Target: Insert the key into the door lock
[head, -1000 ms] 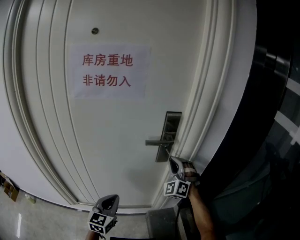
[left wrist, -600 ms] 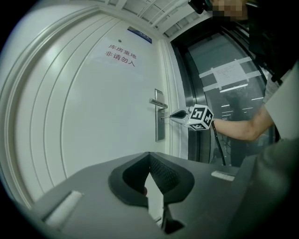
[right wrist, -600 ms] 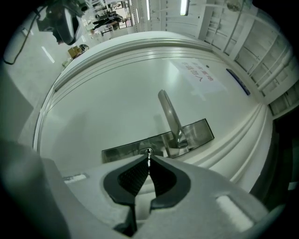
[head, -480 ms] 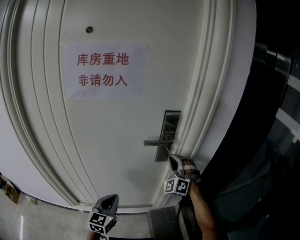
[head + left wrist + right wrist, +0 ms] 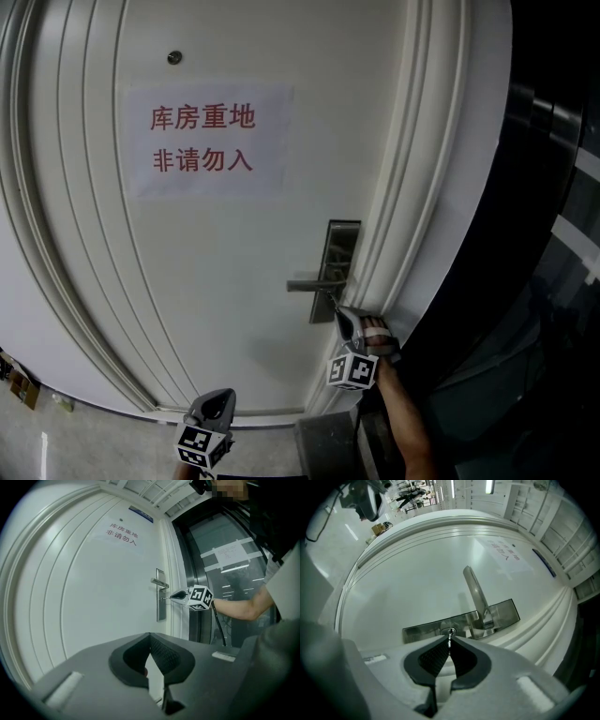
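- Small silver metal key (image 5: pixel 449 644): in the right gripper view, pinched between the closed jaws of the right gripper (image 5: pixel 449 637), tip at the keyhole of the brushed steel lock plate (image 5: pixel 424 630).
- Left gripper view: left gripper (image 5: pixel 150 635), jaw tips together, nothing held.
- Head view: right gripper against the plate on the white door (image 5: pixel 216 281); left gripper low, well apart.

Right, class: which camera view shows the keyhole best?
The right gripper view: the keyhole sits close, straight ahead, the key at it. The head view shows only the lock plate; the left gripper view shows it obliquely, keyhole too small.
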Demonstrator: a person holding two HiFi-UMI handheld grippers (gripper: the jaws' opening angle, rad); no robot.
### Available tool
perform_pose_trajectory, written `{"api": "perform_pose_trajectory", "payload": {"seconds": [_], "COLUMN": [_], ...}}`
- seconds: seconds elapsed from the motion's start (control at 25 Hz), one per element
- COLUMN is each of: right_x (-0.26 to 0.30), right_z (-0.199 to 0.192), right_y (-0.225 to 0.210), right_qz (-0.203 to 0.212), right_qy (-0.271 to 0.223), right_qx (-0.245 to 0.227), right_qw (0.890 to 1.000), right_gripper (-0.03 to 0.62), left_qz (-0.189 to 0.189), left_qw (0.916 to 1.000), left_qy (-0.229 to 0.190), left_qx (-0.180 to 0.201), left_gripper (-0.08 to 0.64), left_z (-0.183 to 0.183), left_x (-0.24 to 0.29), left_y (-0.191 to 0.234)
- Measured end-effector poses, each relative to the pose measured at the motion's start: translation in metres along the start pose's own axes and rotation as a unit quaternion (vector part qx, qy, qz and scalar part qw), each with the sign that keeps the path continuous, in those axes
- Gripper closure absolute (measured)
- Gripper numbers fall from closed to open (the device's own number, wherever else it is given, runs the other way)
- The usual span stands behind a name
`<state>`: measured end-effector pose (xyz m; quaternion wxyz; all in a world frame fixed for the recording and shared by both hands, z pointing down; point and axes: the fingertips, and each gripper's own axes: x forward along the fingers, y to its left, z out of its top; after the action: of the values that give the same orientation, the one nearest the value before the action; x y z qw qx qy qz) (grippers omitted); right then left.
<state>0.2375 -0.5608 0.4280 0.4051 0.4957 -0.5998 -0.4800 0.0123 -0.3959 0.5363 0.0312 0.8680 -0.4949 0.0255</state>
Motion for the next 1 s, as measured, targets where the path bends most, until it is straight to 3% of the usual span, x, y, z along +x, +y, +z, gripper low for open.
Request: {"api": "perform_pose_trajectory", "payload": {"seconds": [1.0], "right_x": [0.0068], "right_z": [0.0017], "right_y": [0.0005], "right_qz": [-0.01], "right_qy": [0.055], "right_qx": [-0.095], "right_qw": [0.994], "right_gripper": [0.581], "left_qz": [-0.002], "left_qw": [1.0], "left_qy": [-0.002], "left_qx": [-0.007], "left_gripper": [0.558], "left_z": [-0.0027], "left_x": [-0.0056], "left_y": [0.0031]}}
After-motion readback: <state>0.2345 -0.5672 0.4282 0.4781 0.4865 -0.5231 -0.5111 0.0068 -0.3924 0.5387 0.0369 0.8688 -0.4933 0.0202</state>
